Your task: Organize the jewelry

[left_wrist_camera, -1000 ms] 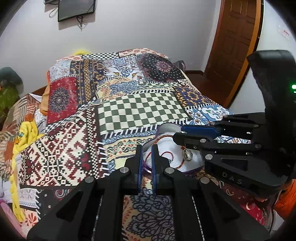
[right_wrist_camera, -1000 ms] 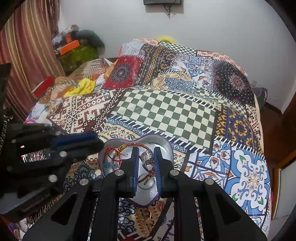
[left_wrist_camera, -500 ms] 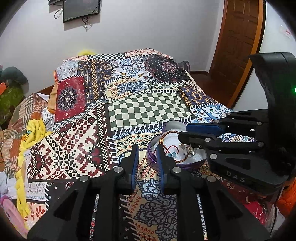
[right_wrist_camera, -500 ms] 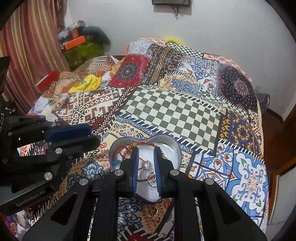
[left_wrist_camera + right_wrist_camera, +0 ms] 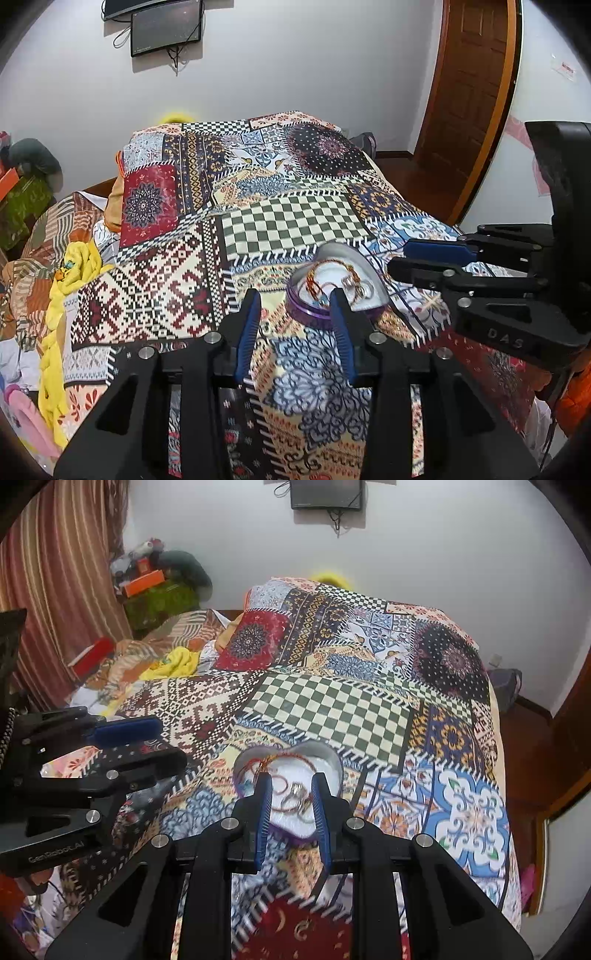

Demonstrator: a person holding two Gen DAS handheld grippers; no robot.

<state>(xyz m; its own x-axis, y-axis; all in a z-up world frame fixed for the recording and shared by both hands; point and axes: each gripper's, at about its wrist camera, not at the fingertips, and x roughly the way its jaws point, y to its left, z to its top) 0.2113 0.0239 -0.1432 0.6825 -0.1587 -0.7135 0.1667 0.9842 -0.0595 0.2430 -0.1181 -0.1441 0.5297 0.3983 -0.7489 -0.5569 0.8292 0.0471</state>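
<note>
The purple heart-shaped tin [image 5: 334, 295] of tangled jewelry [image 5: 295, 797] is sitting on the patchwork bedspread [image 5: 295, 221], just beyond the left gripper [image 5: 295, 314] and right gripper [image 5: 291, 794], both gaping, holding nothing.

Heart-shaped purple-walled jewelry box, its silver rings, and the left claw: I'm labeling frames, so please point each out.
Heart-shaped purple-walled jewelry box [image 5: 334, 762]: right wrist view, grey inner wall.
Silver rings [image 5: 295, 792]: right wrist view, ring cluster on white lining.
Left claw [image 5: 293, 306]: left wrist view, midway between fingertips.
</note>
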